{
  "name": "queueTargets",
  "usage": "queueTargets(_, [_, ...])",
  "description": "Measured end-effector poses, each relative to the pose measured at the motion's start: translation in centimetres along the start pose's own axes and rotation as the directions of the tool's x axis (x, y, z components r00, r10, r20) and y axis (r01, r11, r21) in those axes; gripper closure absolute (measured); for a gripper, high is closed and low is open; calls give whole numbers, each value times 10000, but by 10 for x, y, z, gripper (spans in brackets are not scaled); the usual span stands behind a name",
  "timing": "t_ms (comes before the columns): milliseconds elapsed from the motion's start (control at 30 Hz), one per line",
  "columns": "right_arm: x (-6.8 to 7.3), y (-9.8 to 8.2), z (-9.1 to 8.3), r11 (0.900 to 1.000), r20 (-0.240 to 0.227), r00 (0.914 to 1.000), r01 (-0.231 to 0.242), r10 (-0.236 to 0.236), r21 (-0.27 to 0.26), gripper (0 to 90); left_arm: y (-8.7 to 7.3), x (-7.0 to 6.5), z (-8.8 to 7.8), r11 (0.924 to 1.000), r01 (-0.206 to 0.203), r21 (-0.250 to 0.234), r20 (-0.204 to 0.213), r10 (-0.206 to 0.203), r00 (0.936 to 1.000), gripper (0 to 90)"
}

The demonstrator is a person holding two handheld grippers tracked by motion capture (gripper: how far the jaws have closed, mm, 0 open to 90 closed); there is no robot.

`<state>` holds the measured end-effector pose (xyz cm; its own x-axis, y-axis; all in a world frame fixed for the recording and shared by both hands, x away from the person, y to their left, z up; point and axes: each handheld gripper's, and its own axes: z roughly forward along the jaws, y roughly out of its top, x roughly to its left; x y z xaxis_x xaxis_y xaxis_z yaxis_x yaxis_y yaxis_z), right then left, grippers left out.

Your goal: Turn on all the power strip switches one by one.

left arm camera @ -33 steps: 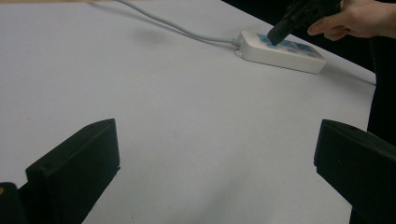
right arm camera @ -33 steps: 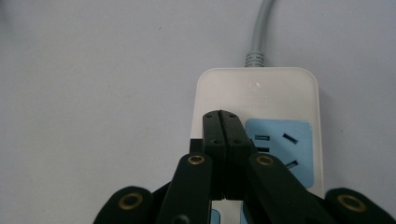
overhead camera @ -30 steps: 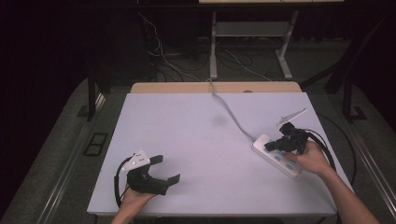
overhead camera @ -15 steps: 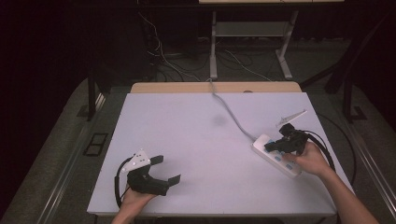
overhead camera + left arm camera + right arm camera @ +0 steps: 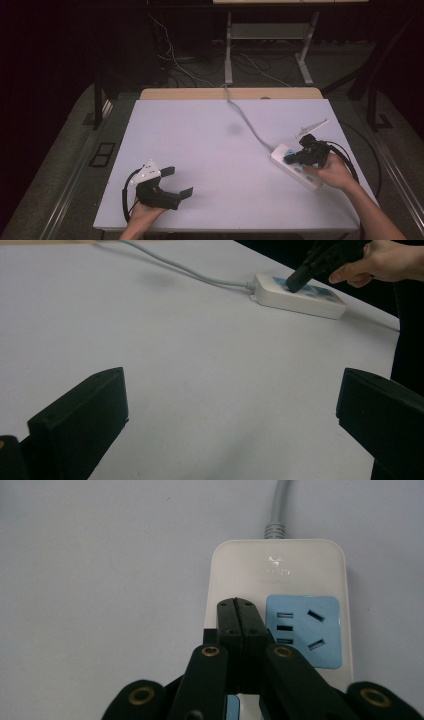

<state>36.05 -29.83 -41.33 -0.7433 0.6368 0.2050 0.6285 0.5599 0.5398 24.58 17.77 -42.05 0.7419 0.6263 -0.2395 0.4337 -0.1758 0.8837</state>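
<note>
A white power strip [image 5: 300, 175] with blue socket faces lies on the right side of the white table [image 5: 210, 140]. Its grey cable [image 5: 247, 125] runs to the table's far edge. My right gripper [image 5: 288, 160] is shut with nothing between its jaws. In the right gripper view its tips [image 5: 241, 605] rest over the power strip [image 5: 280, 570], just left of a blue socket [image 5: 305, 630]. My left gripper [image 5: 177, 182] lies near the front left of the table, open and holding nothing. In the left gripper view its jaws [image 5: 230, 385] stand wide, with the power strip [image 5: 300, 297] and the right gripper [image 5: 295, 284] far off.
The table's far edge shows a wooden strip [image 5: 230, 93]. Beyond it stand a metal table frame [image 5: 270, 45] and loose cables [image 5: 175, 60] on the dark floor. Bare white surface stretches between the two grippers.
</note>
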Motion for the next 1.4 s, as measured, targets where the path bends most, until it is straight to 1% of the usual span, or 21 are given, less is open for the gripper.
queueTargets(100, [-1, -1, 0, 9999, -67, 9999, -134, 133, -69, 900, 0, 1, 0, 10000, -9, 55, -11, 9, 10000, 0])
queueTargets(167, [-3, -2, -1, 9996, -194, 9996, -195, 191, -190, 900, 0, 0, 1, 10000, -22, 78, 0, 22, 10000, 0])
queueTargets(233, [-3, -2, -2, 9996, -156, 9996, -257, 254, -138, 900, 0, 0, 1, 10000, -11, 78, -5, 11, 10000, 0])
queueTargets(300, [-2, -1, -3, 9997, -87, 9998, -194, 193, -135, 900, 0, 0, 1, 10000, 0, 71, -16, 0, 10000, 0])
queueTargets(333, [-1, -1, -3, 9997, -131, 9997, -200, 198, -165, 899, 0, 0, 1, 10000, 5, 74, -28, -5, 10000, 0])
queueTargets(433, [0, 1, -6, 9991, -113, 9997, -205, 201, -383, 899, 0, 0, 0, 10000, 8, 53, -33, -8, 10000, 0])
queueTargets(600, [2, 1, -12, 9975, 61, 9997, -236, 241, -672, 896, 0, 0, 0, 10000, 4, 58, -13, -4, 10000, 0])
queueTargets(667, [3, 1, -15, 9964, 144, 9996, -243, 256, -808, 868, 0, 0, 1, 10000, 26, 53, -1, -26, 10000, 0])
queueTargets(800, [6, -1, -23, 9932, 254, 9987, -414, 444, -1090, 811, 0, -1, 1, 10000, 7, 24, 34, -7, 10000, 0])
queueTargets(967, [13, -3, -35, 9871, 474, 9971, -518, 596, -1518, 683, 0, -2, 1, 10000, 26, -15, 54, -26, 10000, 0])
queueTargets(1167, [19, -10, -44, 9767, 551, 9936, -864, 990, -1964, 475, 0, -3, 0, 10000, 46, -73, 85, -46, 10000, 0])
queueTargets(1233, [22, -12, -46, 9730, 587, 9926, -913, 1059, -2118, 399, 0, -3, 0, 9999, 63, -88, 88, -62, 9999, 0])
queueTargets(1333, [29, -17, -48, 9665, 673, 9898, -1068, 1257, -2336, 223, 1, -3, 0, 9999, 76, -109, 77, -75, 9999, 0])
queueTargets(1400, [33, -20, -49, 9599, 721, 9867, -1237, 1460, -2516, 88, 1, -3, -1, 9999, 78, -136, 65, -77, 9999, 0])
